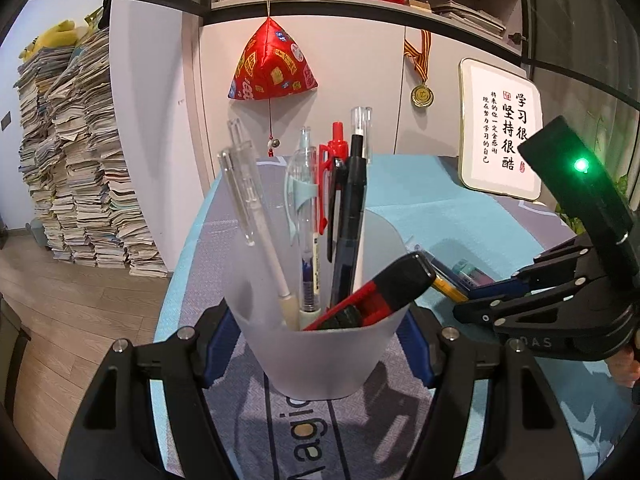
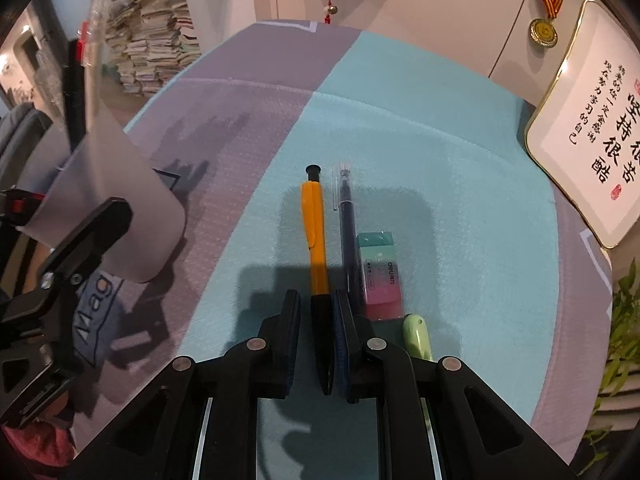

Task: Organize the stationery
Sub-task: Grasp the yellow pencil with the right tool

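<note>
Left gripper clamps the frosted pen cup, pens and a red utility knife inside.
Right gripper, fingers apart, straddles the orange pen; "deli" eraser beside.

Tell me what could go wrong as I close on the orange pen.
The right hand-held gripper straddles only the orange pen's black tip end, so it may pivot when lifted. The dark blue pen lies right beside it and could get dragged. The frosted cup is crowded, so insertion might jam.
</note>
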